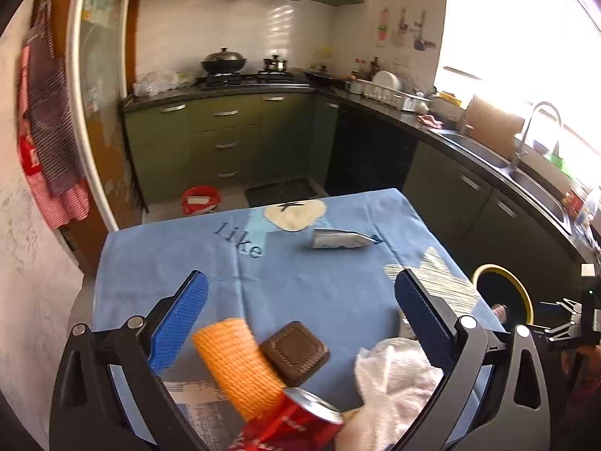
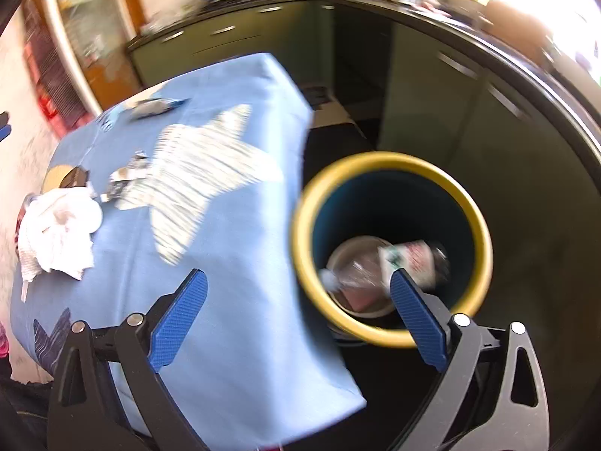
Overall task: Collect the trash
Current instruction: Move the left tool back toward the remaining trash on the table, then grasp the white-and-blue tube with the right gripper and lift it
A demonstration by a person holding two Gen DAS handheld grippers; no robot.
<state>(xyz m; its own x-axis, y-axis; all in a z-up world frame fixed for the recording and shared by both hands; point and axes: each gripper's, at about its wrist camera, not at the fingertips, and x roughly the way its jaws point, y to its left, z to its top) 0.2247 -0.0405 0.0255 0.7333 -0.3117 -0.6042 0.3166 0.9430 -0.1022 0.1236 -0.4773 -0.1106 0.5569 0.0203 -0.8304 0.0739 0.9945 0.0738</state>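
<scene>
Kitchen cabinets and a hob line the far wall, and in front of them stands a table point(image 1: 157, 263) under a blue cloth. On its near end lies the trash yet to be cleared: an orange sponge point(image 1: 236, 364), a brown square biscuit point(image 1: 295, 351) touching it, a crushed red can point(image 1: 300, 423) at the nearest edge, and a crumpled white tissue point(image 1: 394, 379) to the right. A silver wrapper point(image 1: 340, 239) lies alone toward the far end, and torn foil scraps point(image 2: 126, 178) sit just beyond the tissue.

On the floor just right of the table stands the bin point(image 2: 479, 233), yellow-rimmed, with a plastic bottle point(image 2: 409, 259) and a paper cup already inside.

The left gripper point(image 1: 300, 300) hangs over the near pile with its jaws spread wide and nothing between the pads. The right gripper point(image 2: 296, 300) is likewise wide open and empty, poised over the table's right edge and the bin's mouth.

By my reading, a drop into the bin is finished and the next pickup falls to the left claw. It needs to come down onto one piece, likely the sponge or biscuit, straddle it alone, and close without catching the neighbours or bunching the cloth.
</scene>
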